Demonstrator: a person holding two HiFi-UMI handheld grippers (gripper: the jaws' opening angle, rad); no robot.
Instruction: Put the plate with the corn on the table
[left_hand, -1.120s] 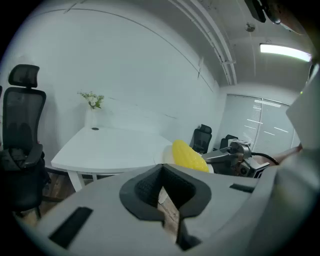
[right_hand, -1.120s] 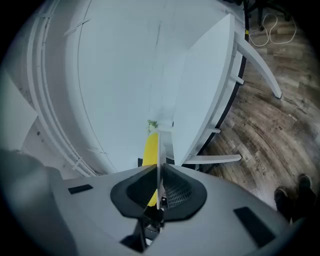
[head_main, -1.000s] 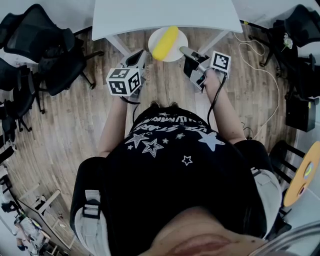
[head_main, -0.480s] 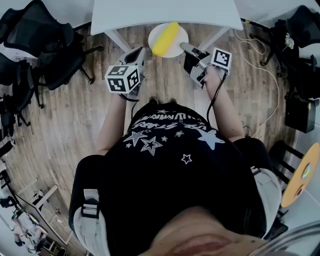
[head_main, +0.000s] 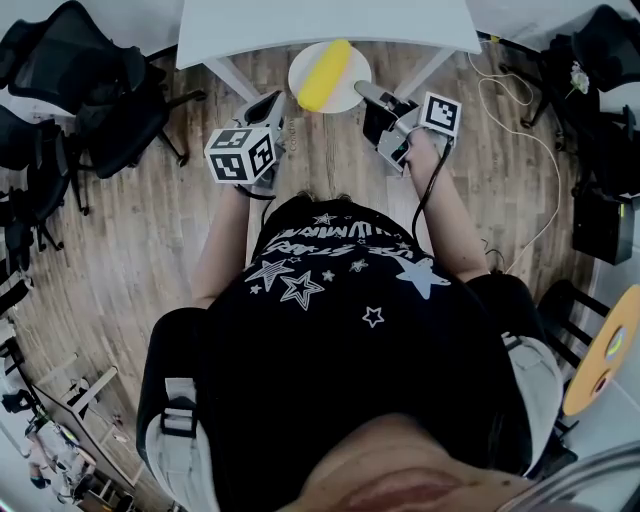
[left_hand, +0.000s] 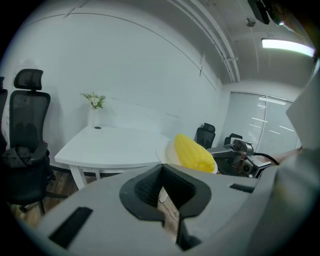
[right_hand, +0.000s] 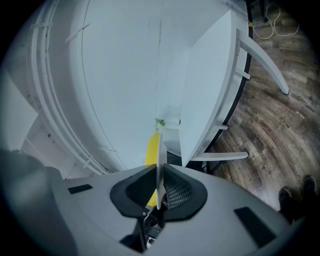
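Observation:
A white plate (head_main: 352, 62) carrying a yellow corn cob (head_main: 325, 75) hangs in the air just before the front edge of the white table (head_main: 320, 25). My right gripper (head_main: 362, 92) is shut on the plate's right rim. In the right gripper view the plate (right_hand: 159, 170) stands edge-on between the jaws (right_hand: 159, 192), with the corn (right_hand: 151, 147) behind it. My left gripper (head_main: 262, 110) is lower left of the plate, shut on nothing. In the left gripper view (left_hand: 162, 192) the corn (left_hand: 194, 152) and the plate (left_hand: 167, 152) sit right of the table (left_hand: 115, 145).
Black office chairs (head_main: 100, 90) stand at the left on the wooden floor. Cables (head_main: 520, 110) and dark bags (head_main: 600, 150) lie at the right. A small vase of flowers (left_hand: 94, 102) stands on the table's far side. Slanted white table legs (right_hand: 265, 65) reach below the top.
Both grippers have moved forward toward the table, carrying the plate with the corn up to the table's front edge.

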